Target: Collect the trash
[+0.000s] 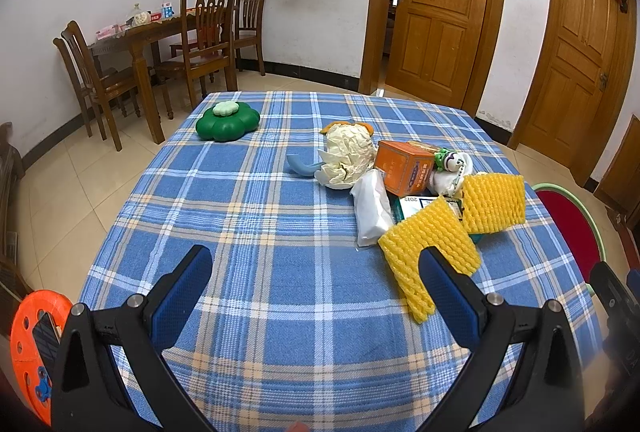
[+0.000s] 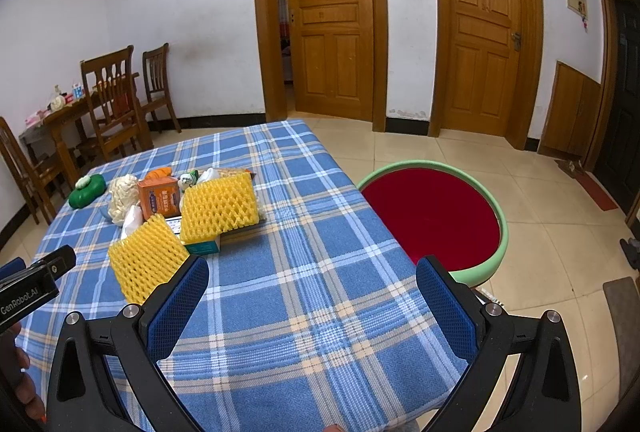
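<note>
A pile of trash lies on the blue plaid tablecloth (image 1: 280, 232): two yellow foam nets (image 1: 428, 252) (image 1: 494, 201), a white plastic packet (image 1: 372, 207), an orange box (image 1: 404, 165), crumpled cream paper (image 1: 346, 153) and a small toy figure (image 1: 450, 161). My left gripper (image 1: 316, 264) is open and empty, its right finger just in front of the near yellow net. My right gripper (image 2: 312, 272) is open and empty above the table's right edge; the near net (image 2: 146, 264) and the far net (image 2: 218, 205) lie to its left.
A green flower-shaped container (image 1: 227, 121) stands at the table's far left. A round red-and-green stool (image 2: 434, 220) is beside the table's right edge. A wooden dining table with chairs (image 1: 160, 43) stands by the far wall. An orange reel (image 1: 28, 352) sits low left.
</note>
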`<state>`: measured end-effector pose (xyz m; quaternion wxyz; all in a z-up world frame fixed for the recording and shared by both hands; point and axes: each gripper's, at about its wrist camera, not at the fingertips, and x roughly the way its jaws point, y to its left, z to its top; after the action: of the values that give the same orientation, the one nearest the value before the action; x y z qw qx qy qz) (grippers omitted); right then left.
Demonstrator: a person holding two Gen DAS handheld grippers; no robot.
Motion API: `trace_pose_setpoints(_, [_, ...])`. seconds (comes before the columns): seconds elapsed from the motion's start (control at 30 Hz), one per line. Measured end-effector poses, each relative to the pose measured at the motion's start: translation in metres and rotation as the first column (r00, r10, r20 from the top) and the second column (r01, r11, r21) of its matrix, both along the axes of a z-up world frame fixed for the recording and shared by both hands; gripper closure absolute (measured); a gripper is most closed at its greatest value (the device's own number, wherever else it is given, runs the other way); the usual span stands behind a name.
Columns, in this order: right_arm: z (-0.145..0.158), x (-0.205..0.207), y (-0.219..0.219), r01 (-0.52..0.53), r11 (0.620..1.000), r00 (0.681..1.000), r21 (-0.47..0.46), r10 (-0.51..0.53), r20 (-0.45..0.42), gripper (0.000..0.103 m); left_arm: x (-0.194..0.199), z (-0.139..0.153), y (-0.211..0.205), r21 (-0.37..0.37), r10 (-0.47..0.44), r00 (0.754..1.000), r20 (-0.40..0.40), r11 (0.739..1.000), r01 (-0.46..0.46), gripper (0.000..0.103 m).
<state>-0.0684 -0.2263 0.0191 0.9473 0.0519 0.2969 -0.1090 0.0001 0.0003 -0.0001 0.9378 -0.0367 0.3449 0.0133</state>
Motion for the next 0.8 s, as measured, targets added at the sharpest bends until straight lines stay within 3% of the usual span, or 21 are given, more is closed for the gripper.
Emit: trace_pose_setpoints(0.8, [-0.0007, 0.0026, -0.002, 0.001, 1.0, 1.0, 0.001, -0.001, -0.001, 0.0, 0.0002, -0.0003, 0.0002, 0.0, 0.001, 1.0, 0.0, 1.0, -0.001, 0.002])
